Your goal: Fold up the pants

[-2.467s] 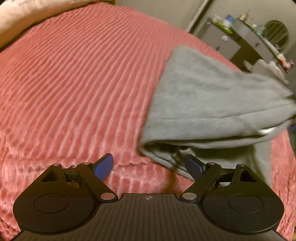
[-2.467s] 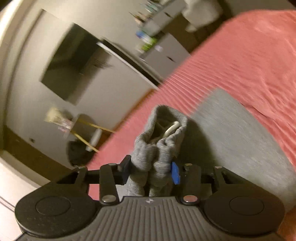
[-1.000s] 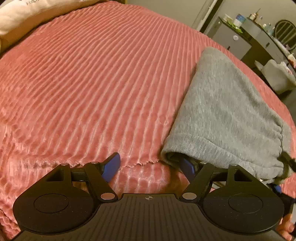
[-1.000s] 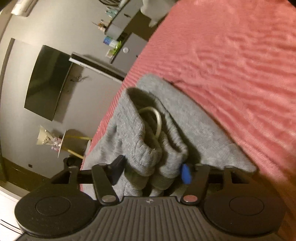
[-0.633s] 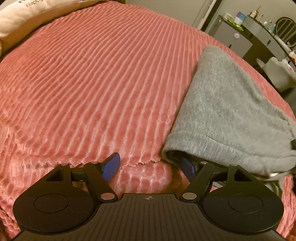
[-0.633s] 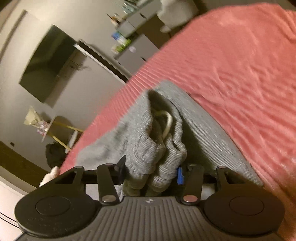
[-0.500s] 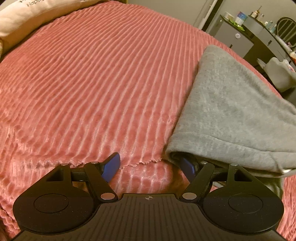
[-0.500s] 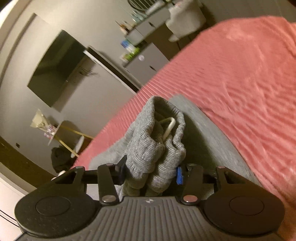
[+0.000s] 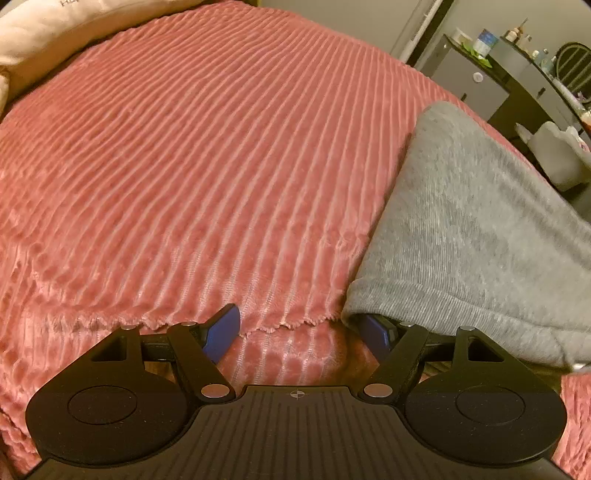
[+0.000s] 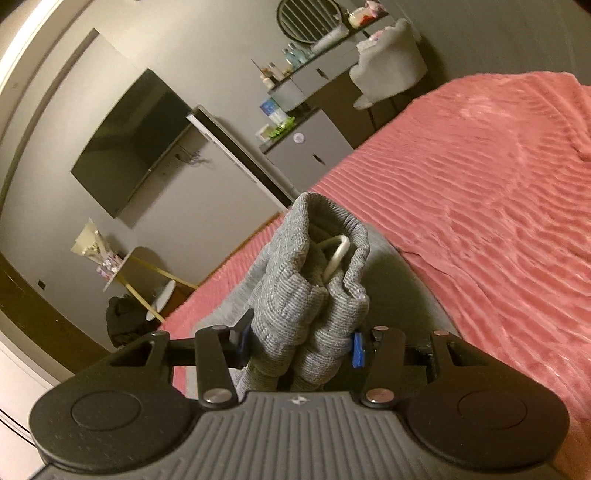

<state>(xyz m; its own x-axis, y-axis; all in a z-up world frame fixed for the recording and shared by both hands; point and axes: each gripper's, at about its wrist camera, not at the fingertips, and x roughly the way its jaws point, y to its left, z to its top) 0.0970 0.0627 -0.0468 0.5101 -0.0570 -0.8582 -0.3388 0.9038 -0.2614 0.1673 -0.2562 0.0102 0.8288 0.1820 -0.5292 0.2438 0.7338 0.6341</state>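
Pants: grey knit sweatpants, lying on the right side of the bed with one ribbed edge hanging over the near bed edge; the other end is lifted off the bedspread.
Left claw: the left claw stands wide open over the near edge of the bed, nothing pressed between its blue pads; its right pad is tucked under the ribbed hem of the pants, its left pad is over bare bedspread.
Right claw: the right claw is clamped on the bunched ribbed waistband, pads pressing it from both sides; its jaws have just been closing on this bunch.
Drawstring: a pale cord loop shows in the fold of the waistband.
Bed: a pink ribbed bedspread covers it; a cream pillow lies at the far left.
Room: wall television, grey cabinet and cluttered dresser beyond the bed.
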